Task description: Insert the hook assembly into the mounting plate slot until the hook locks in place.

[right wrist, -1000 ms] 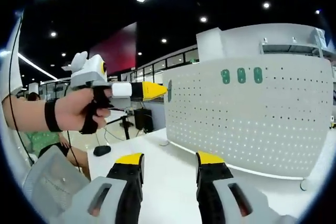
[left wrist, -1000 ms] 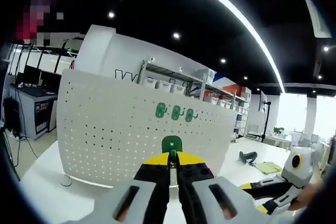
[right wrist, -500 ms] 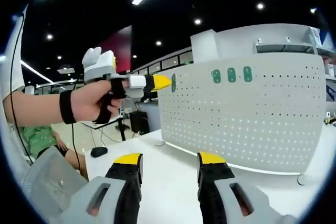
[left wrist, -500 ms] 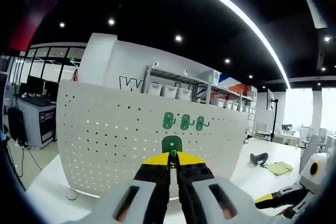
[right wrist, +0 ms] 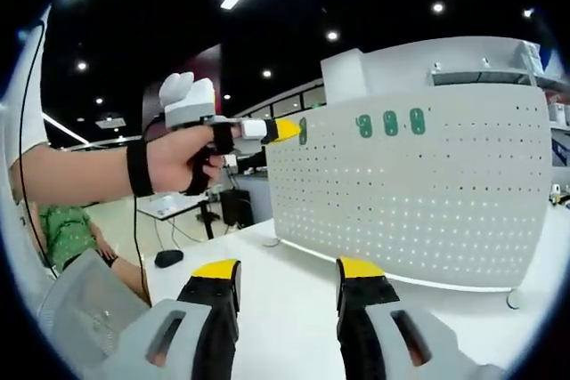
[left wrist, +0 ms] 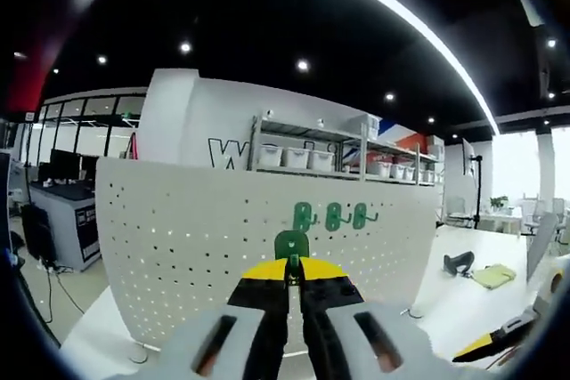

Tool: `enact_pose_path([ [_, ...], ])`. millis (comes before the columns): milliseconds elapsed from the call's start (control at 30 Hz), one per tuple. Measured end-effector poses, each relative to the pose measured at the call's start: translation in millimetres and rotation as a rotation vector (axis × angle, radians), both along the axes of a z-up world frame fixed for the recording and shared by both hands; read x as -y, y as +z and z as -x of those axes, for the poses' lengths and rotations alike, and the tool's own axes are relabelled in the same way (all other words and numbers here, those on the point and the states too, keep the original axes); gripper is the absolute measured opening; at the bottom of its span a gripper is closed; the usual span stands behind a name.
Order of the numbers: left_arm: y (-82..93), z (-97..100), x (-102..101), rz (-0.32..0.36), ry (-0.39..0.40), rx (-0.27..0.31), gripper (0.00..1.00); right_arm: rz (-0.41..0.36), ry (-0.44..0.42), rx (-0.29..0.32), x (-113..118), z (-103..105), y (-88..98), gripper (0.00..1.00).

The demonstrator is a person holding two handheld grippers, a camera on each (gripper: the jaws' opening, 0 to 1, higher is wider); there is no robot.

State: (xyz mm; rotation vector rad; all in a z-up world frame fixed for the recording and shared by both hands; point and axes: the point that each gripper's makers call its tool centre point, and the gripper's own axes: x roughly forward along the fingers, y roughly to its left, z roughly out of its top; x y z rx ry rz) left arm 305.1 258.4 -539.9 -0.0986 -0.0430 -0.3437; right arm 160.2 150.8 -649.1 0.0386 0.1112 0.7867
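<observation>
Pinching green hook, left tongs closed; right tongs spread wide, nothing between

Storage bins line shelving (background).

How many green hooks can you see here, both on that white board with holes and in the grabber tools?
Green hooks mounted on the pegboard: 3
Green hook held in the left gripper: 1
Hooks in the right gripper: 0
Total: 4 green hooks
</observation>
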Motion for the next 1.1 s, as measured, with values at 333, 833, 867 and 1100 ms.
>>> enact_pose_path([
  [333,-0.8,-14.5,4.5,-0.073,0.044,0.013,0.03,-0.003,0.003,-0.024,3.9,2.9,-7.8,0.45],
  [833,16.4,-42.9,3.4,-0.048,0.107,0.055,0.03,-0.013,-0.005,-0.046,12.6,2.4,-15.5,0.45],
  [867,17.3,-44.9,2.9,-0.056,0.113,0.059,0.03,-0.013,-0.002,-0.046,11.8,1.9,-15.7,0.45],
  [1100,19.2,-59.2,2.5,-0.087,0.138,0.065,0.03,-0.028,0.006,-0.044,7.5,0.8,-14.1,0.45],
])
